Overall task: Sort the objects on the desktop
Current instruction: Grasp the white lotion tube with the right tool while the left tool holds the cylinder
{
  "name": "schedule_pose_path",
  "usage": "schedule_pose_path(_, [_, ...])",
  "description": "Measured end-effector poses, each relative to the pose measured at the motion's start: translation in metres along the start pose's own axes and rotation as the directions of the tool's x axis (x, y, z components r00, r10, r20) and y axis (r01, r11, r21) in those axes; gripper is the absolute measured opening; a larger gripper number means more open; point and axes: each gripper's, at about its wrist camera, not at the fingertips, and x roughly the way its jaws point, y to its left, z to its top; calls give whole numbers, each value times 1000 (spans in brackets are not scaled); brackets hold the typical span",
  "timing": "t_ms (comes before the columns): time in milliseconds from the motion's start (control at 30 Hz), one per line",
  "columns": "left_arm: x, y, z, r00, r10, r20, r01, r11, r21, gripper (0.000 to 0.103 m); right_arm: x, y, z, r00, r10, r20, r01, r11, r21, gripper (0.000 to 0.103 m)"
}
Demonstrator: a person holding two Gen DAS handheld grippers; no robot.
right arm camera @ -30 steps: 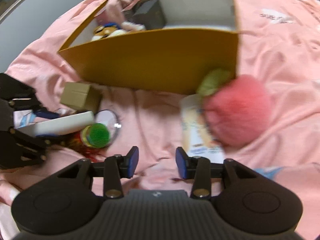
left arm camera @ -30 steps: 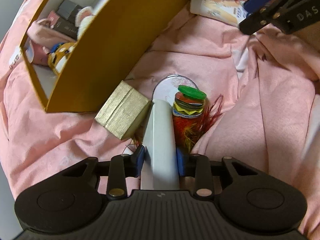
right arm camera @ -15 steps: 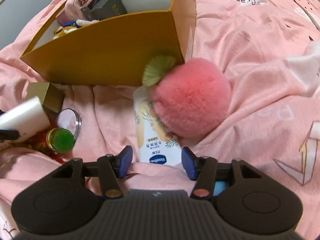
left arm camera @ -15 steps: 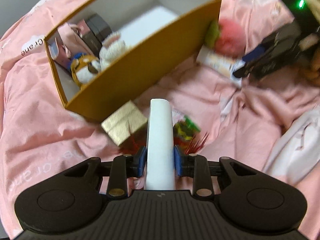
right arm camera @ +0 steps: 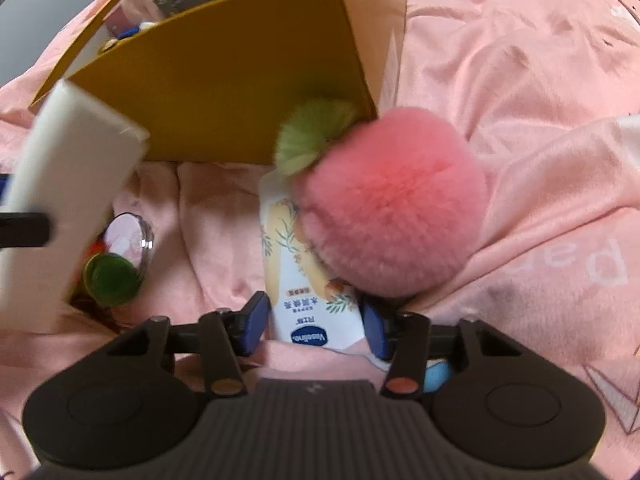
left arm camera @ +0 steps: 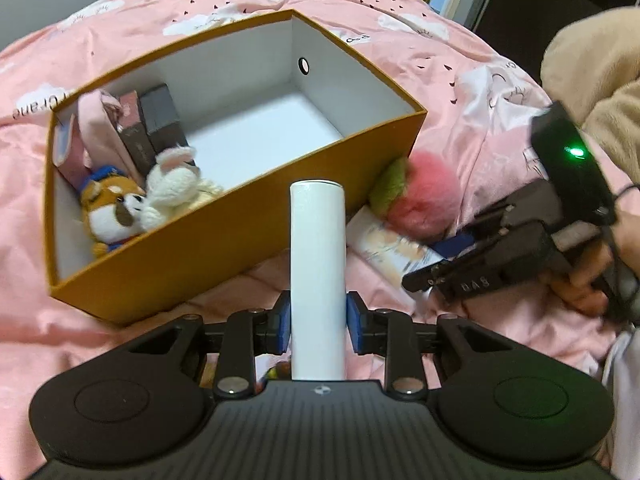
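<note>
My left gripper [left arm camera: 318, 320] is shut on a long white box [left arm camera: 317, 264] and holds it raised in front of the yellow storage box [left arm camera: 224, 240]. The white box also shows in the right wrist view [right arm camera: 68, 184]. The yellow box [right arm camera: 240, 92] holds two plush toys [left arm camera: 140, 204], dark small boxes [left arm camera: 156, 120] and a pink pouch [left arm camera: 96, 128]. My right gripper [right arm camera: 314, 326] is open, its jaws either side of the end of a Vaseline lotion tube [right arm camera: 304, 280] that lies under a pink pompom [right arm camera: 388, 204]. The right gripper also shows in the left wrist view [left arm camera: 440, 264].
A round mirror compact [right arm camera: 132, 236] and a green-capped jar [right arm camera: 110, 278] lie on the pink blanket [right arm camera: 520, 80] left of the tube. The pompom [left arm camera: 424, 196] rests against the yellow box's right corner. The person's hand and sleeve [left arm camera: 592, 80] are at the right.
My left gripper has lifted the white box up and toward the yellow box. My right gripper has moved forward so its open jaws now straddle the end of the lotion tube.
</note>
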Motion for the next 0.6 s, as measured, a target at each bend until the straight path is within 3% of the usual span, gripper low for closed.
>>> schedule_pose_path(133, [13,0,-4,1000,8,19,-7,999,-40,32,-11,7,-4,999,52,11,-52,999,-2,21])
schedule_pose_path(200, [18,0,-7,1000,11,17,-10,999,-52,32,-14,9,-6,994,107,14,-107,994,14,21])
schedule_pose_path(300, [24,1,-11,1000,4,-11,-5,997,-75,32,-10,16,-9,996,84,8,-84,996,-8,22])
schedule_pose_path(433, [24,2,-15,999,6,-37,-10,996,-90,32,-3,21,-9,992,121,-17,-121,993,-14,30])
schedule_pose_path(500, [22,4,-15,999,6,-35,-9,995,-103,32,1,26,-10,989,143,-29,-144,989,-22,28])
schedule_pose_path(600, [17,7,-15,1000,-1,-22,-2,993,-121,32,2,23,-10,987,161,-9,-161,987,24,18])
